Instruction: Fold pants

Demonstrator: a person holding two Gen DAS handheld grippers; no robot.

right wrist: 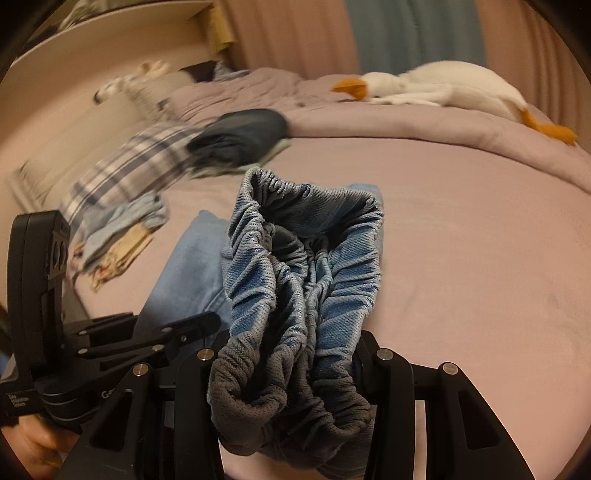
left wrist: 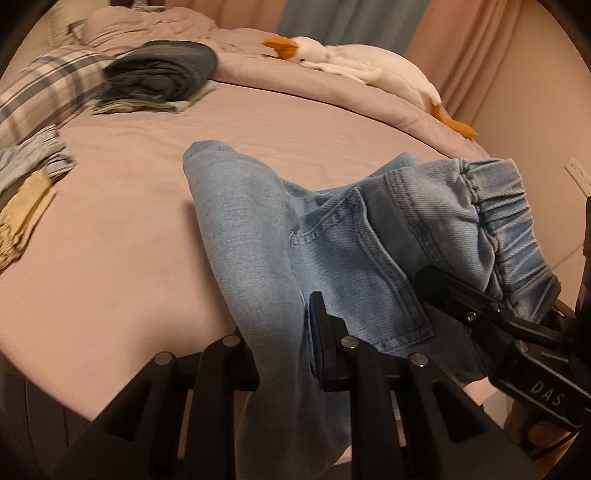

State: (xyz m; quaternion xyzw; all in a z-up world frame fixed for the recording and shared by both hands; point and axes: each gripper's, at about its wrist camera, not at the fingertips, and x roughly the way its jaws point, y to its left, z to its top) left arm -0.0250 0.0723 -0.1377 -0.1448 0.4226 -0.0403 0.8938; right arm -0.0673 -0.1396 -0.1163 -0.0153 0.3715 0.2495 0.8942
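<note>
Light blue denim pants (left wrist: pixel 332 236) hang between both grippers above the pink bed (left wrist: pixel 129 229). My left gripper (left wrist: pixel 291 347) is shut on a fold of the leg fabric near the back pocket; one blue-padded finger (left wrist: pixel 319 339) shows, the other is hidden by cloth. My right gripper (right wrist: pixel 288 365) is shut on the bunched elastic waistband (right wrist: pixel 303 280), which fills the middle of the right wrist view. The right gripper also shows in the left wrist view (left wrist: pixel 480 306) at the waistband's lower edge. The left gripper shows at the left of the right wrist view (right wrist: pixel 177 332).
A stack of folded dark clothes (left wrist: pixel 162 74) lies at the far side of the bed. A plaid pillow (left wrist: pixel 48 85) and more loose clothes (left wrist: pixel 29 177) lie at the left. A white plush goose (left wrist: pixel 354 62) lies at the back. Curtains (right wrist: pixel 406 33) hang behind.
</note>
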